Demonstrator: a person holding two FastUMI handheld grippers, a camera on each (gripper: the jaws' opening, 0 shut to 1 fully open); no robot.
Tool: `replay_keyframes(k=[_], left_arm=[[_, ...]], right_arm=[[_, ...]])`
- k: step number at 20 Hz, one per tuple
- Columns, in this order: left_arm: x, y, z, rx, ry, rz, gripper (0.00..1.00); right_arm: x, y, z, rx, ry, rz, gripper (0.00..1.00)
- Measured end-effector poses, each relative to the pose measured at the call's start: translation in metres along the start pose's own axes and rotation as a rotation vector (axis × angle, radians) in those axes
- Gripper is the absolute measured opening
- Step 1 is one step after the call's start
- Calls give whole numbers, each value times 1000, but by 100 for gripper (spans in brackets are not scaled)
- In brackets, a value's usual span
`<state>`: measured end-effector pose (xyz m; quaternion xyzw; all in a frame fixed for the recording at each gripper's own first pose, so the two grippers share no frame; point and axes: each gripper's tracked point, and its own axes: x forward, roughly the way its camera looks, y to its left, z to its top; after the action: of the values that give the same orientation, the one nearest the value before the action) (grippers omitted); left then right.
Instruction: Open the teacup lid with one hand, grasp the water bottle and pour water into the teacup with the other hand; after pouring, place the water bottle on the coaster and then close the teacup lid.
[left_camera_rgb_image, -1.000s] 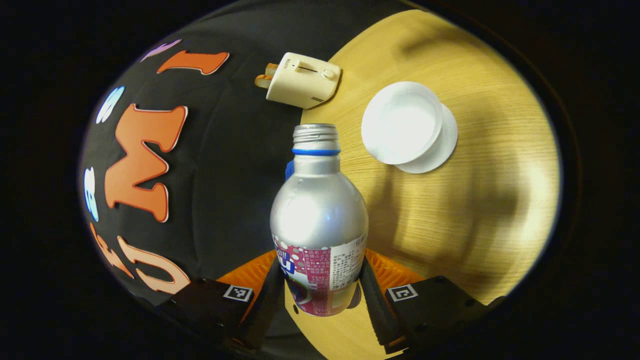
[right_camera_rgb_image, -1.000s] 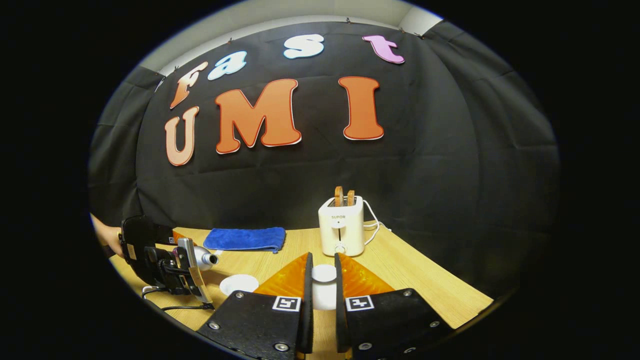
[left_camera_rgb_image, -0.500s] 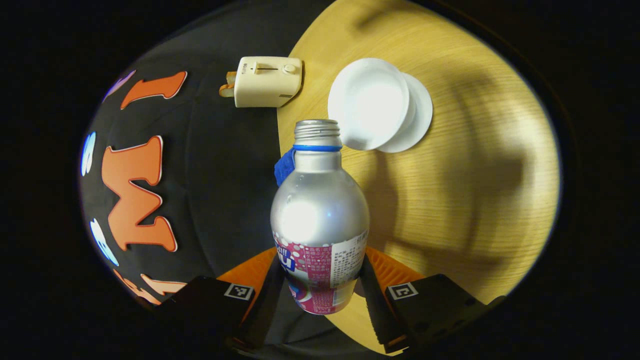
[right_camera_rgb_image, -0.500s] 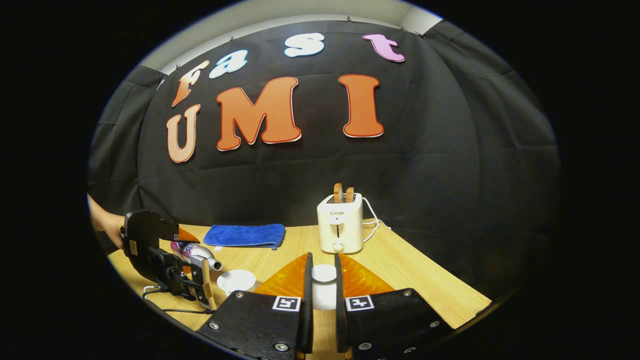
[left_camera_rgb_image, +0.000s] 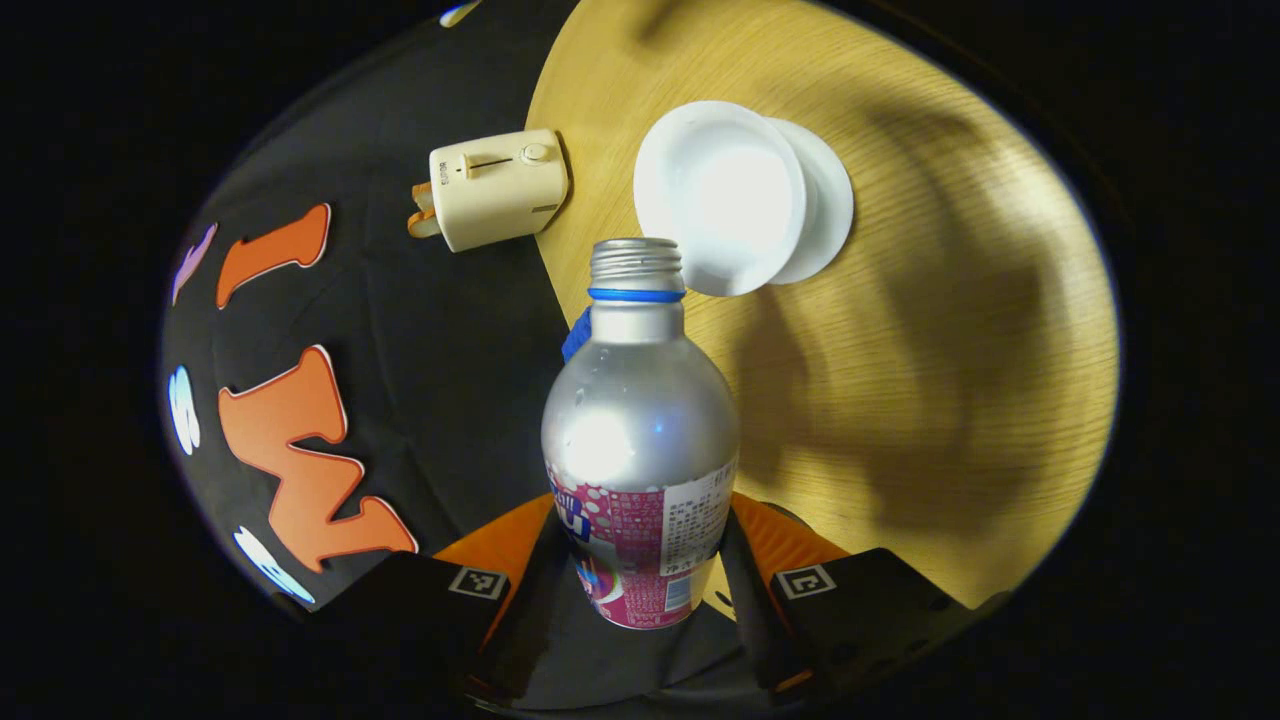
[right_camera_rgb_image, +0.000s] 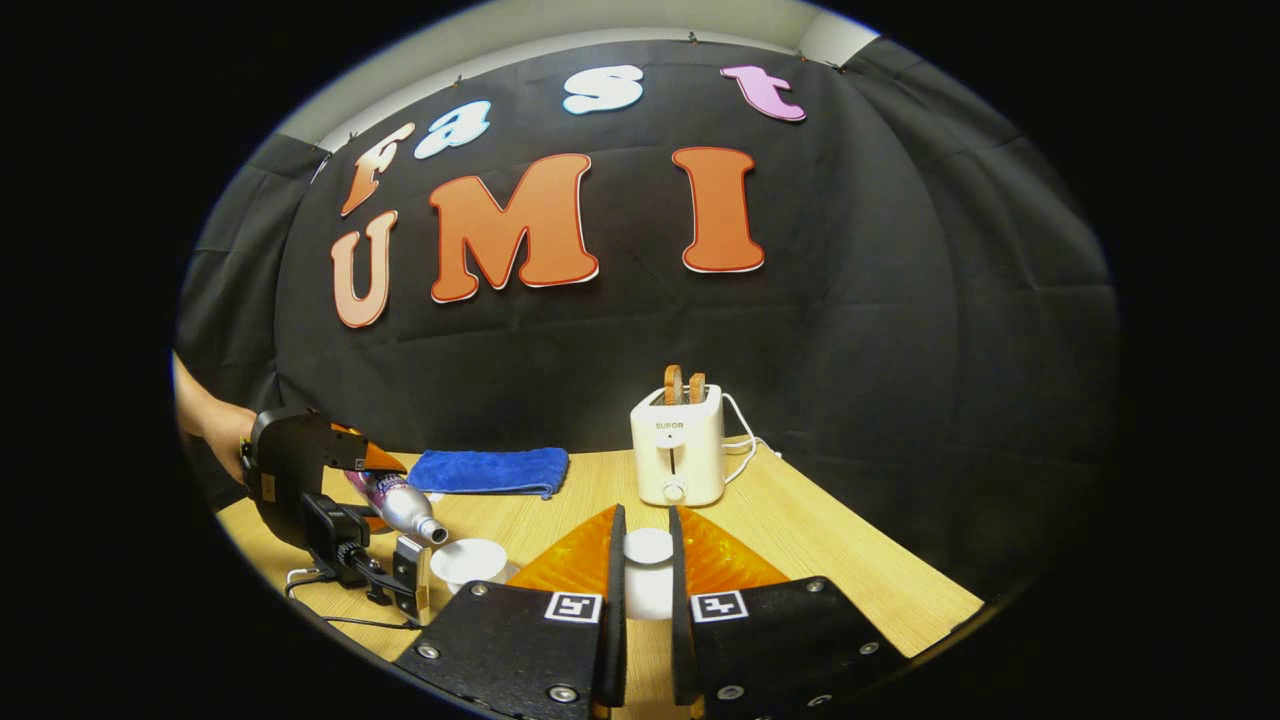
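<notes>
On the desk (right_camera_rgb_image: 800, 540), a pale wooden surface, we see a cream toaster (right_camera_rgb_image: 677, 447) at the back with two slices standing in its slots, and a folded blue cloth (right_camera_rgb_image: 488, 471) lying flat to its left. In the right gripper view, the left tool (right_camera_rgb_image: 375, 490), held by a hand (right_camera_rgb_image: 205, 420) at the left edge, carries the water bottle (right_camera_rgb_image: 397, 503) tilted down, its open neck just above the rim of the teacup (right_camera_rgb_image: 468, 560). In the left gripper view, we look along that silver bottle (left_camera_rgb_image: 640, 420): both fingers of the left tool (left_camera_rgb_image: 640, 560) press on its labelled lower body, so it is gripped firmly. Its uncapped neck, ringed in blue, points at the near rim of the white teacup (left_camera_rgb_image: 722, 195), which stands open on a white saucer (left_camera_rgb_image: 830, 210). The right tool (right_camera_rgb_image: 645, 590) is closed on the white teacup lid (right_camera_rgb_image: 648, 570), both fingers against its sides, well clear of the cup.
</notes>
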<state>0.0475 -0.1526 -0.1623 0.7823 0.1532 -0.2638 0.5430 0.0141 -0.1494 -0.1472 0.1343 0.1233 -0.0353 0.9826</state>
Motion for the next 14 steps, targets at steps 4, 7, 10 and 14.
replay_keyframes(k=[4,7,10,14], left_arm=[[4,1,1,35,5,-10,82],[5,2,2,43,5,-12,83],[6,3,1,56,8,-14,83],[7,7,-1,92,18,-9,82]], right_arm=[[2,-3,-2,9,5,-2,18],[4,-4,-3,12,8,-1,18],[5,-3,-4,10,11,2,18],[6,-2,-4,9,12,3,18]])
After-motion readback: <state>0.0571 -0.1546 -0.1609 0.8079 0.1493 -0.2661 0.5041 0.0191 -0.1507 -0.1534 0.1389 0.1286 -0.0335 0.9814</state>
